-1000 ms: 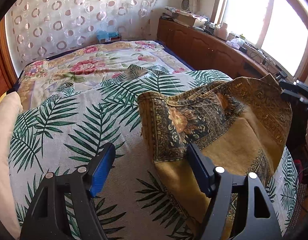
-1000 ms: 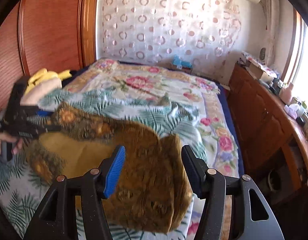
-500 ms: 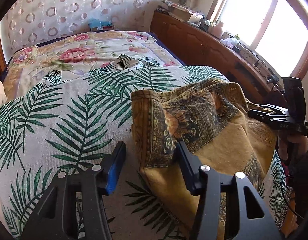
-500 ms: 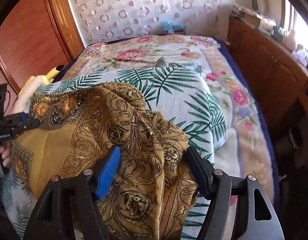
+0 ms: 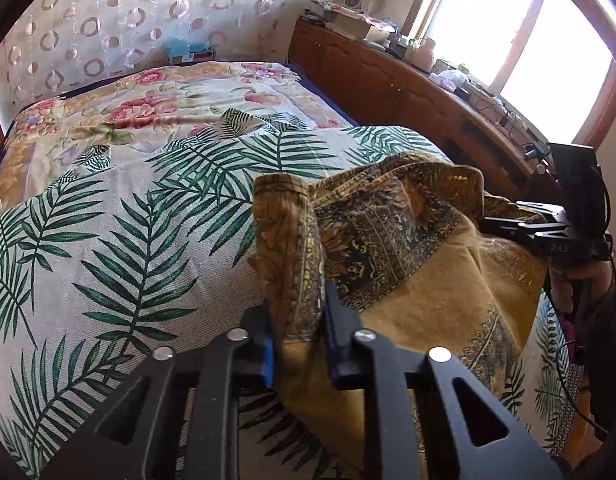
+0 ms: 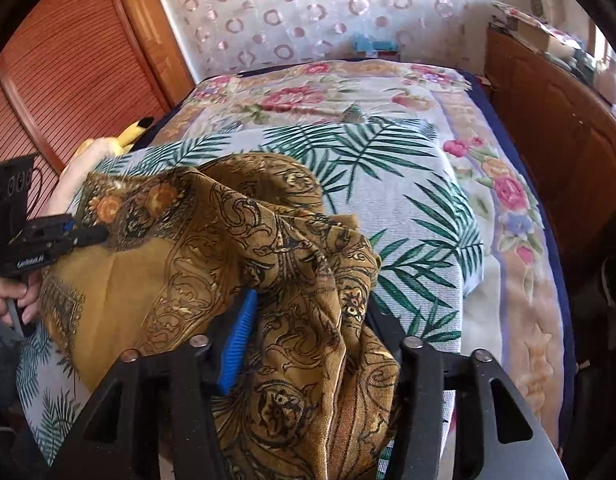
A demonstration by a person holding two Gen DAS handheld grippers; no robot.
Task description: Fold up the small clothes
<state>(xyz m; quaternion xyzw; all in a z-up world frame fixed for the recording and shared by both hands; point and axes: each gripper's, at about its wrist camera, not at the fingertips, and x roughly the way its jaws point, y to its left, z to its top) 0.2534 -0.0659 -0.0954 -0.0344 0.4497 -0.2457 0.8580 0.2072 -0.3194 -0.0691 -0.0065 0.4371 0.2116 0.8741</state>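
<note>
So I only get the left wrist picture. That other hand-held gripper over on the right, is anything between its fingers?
Observer: Yes. The right view shows a thick bunch of the patterned cloth filling the right hand-held gripper. Its jaws have just been closing, but I cannot confirm a firm grip.
Operator: What is off the left edge of my picture?
Observer: A slatted wooden door runs along that side of the bed.
Operator: Anything by the pale pillow there?
Observer: A yellow thing with a black tip pokes out just beyond it.
</note>
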